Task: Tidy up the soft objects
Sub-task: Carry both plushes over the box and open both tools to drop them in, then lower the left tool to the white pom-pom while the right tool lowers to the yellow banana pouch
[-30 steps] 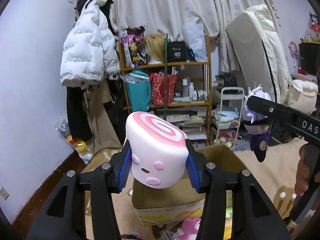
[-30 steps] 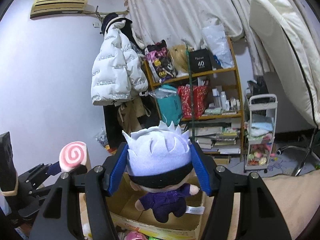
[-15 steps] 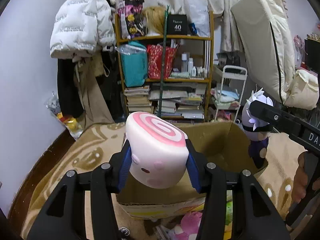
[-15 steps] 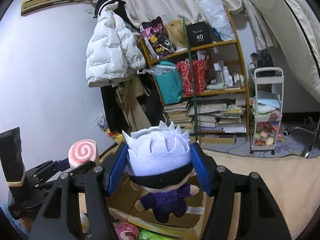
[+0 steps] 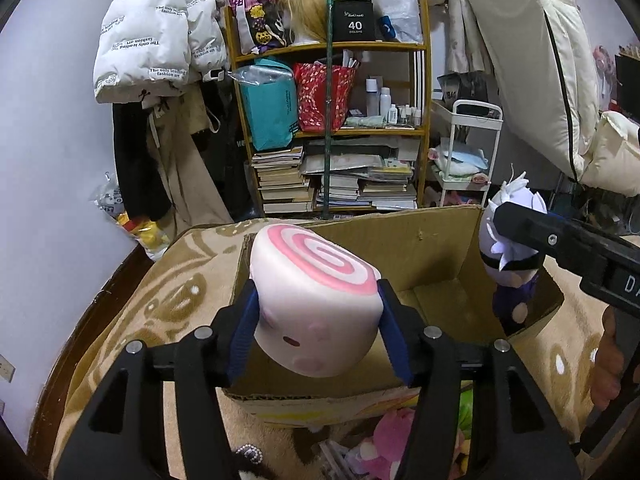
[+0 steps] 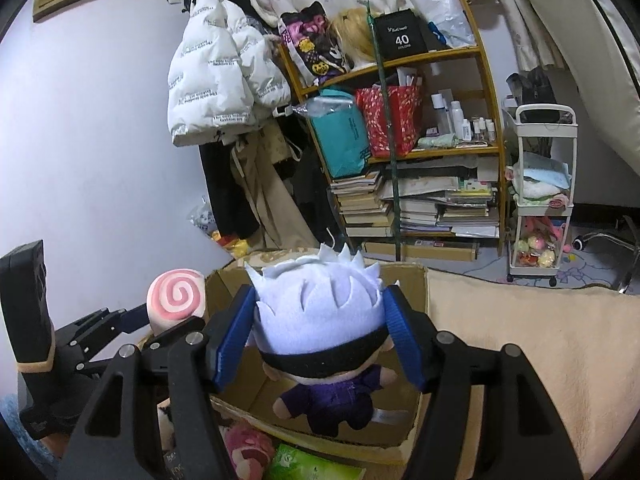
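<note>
My left gripper (image 5: 318,330) is shut on a pink-and-white swirl squishy (image 5: 316,300) and holds it above the near edge of an open cardboard box (image 5: 440,248). The squishy also shows in the right wrist view (image 6: 176,300). My right gripper (image 6: 318,340) is shut on a white-haired plush doll (image 6: 324,320) in purple clothes and holds it over the same box (image 6: 404,276). In the left wrist view the doll (image 5: 508,256) hangs over the box's right wall.
The box sits on a beige patterned blanket (image 5: 160,280). Pink plush toys (image 5: 384,436) and a green packet (image 6: 308,464) lie in front of the box. A cluttered wooden shelf (image 5: 340,120) and a white cart (image 6: 540,200) stand behind.
Both grippers have tilted down and moved toward the box, each still holding its toy. The box now shows more of its inside.
</note>
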Demonstrator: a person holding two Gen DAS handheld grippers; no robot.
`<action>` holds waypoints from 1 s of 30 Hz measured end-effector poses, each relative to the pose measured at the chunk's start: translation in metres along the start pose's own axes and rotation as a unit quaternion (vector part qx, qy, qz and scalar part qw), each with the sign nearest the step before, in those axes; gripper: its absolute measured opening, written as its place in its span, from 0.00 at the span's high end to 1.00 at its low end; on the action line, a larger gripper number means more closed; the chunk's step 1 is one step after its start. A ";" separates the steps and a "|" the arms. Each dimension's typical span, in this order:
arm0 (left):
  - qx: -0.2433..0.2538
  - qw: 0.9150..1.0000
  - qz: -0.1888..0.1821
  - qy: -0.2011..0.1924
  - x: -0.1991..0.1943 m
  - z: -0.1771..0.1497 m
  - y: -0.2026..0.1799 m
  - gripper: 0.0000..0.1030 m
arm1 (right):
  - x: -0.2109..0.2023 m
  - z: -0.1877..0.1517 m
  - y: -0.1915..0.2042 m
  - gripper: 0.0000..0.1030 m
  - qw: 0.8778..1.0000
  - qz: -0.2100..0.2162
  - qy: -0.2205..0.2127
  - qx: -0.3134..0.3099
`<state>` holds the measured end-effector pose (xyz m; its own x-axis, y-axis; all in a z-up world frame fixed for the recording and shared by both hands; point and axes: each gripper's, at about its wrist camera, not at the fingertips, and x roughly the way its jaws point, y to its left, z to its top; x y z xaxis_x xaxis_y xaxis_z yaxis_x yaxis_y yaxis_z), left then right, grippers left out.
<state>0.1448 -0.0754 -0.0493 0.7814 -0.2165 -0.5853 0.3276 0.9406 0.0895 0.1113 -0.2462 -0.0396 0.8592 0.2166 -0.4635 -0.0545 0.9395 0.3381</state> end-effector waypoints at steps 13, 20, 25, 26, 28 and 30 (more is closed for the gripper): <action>0.014 1.000 0.028 0.000 -0.015 -0.001 0.000 0.13 | -0.015 0.000 0.003 0.16 1.000 -0.010 -0.003 0.006; 0.008 0.999 0.038 0.000 -0.035 -0.005 0.009 0.07 | -0.029 -0.003 0.014 0.05 1.000 -0.024 -0.004 0.005; -0.026 0.998 0.033 0.035 -0.047 -0.010 0.023 0.07 | -0.042 -0.004 0.023 0.02 0.999 -0.035 -0.005 0.003; -0.034 0.998 0.032 0.038 -0.052 -0.010 0.027 0.07 | -0.044 -0.004 0.024 0.01 0.999 -0.036 -0.005 0.003; -0.041 0.998 0.037 0.041 -0.059 -0.013 0.032 0.07 | -0.052 -0.007 0.028 0.00 0.999 -0.037 -0.006 0.000; -0.045 0.997 0.043 0.045 -0.068 -0.015 0.037 0.07 | -0.058 -0.010 0.032 0.00 0.999 -0.036 -0.002 -0.002</action>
<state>0.0960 -0.0224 -0.0187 0.7523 -0.1133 -0.6491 0.2089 0.9753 0.0719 0.0546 -0.2259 -0.0099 0.8633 0.1472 -0.4827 0.0053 0.9538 0.3003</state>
